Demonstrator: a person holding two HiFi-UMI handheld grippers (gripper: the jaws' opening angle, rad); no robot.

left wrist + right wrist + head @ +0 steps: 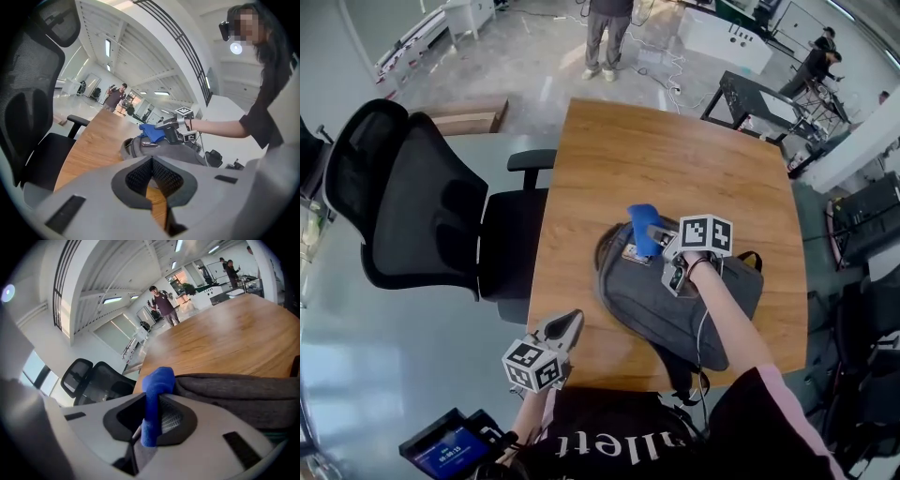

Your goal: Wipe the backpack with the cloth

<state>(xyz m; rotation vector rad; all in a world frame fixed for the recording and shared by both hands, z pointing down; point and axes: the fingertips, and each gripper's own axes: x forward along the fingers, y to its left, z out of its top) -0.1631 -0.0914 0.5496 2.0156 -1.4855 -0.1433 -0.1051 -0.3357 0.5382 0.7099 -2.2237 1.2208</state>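
Steeply down from the head onto the brown wooden table [675,159]; low across it in both gripper views, all sharing the grey fabric backpack [637,295].

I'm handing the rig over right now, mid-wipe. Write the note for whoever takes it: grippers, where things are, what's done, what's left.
Right gripper: jaws shut on the blue cloth, which sits on the far left end of the backpack.
Left gripper: jaws together with nothing between them, over the table at its near left corner, apart from the backpack.
Backpack: grey, lying flat on the near half of the table.
Done: the cloth is gripped and on the bag. How much is already wiped cannot be told.
Left: sweep the cloth over the rest of the bag's upper face. The left gripper could probably steady the bag.
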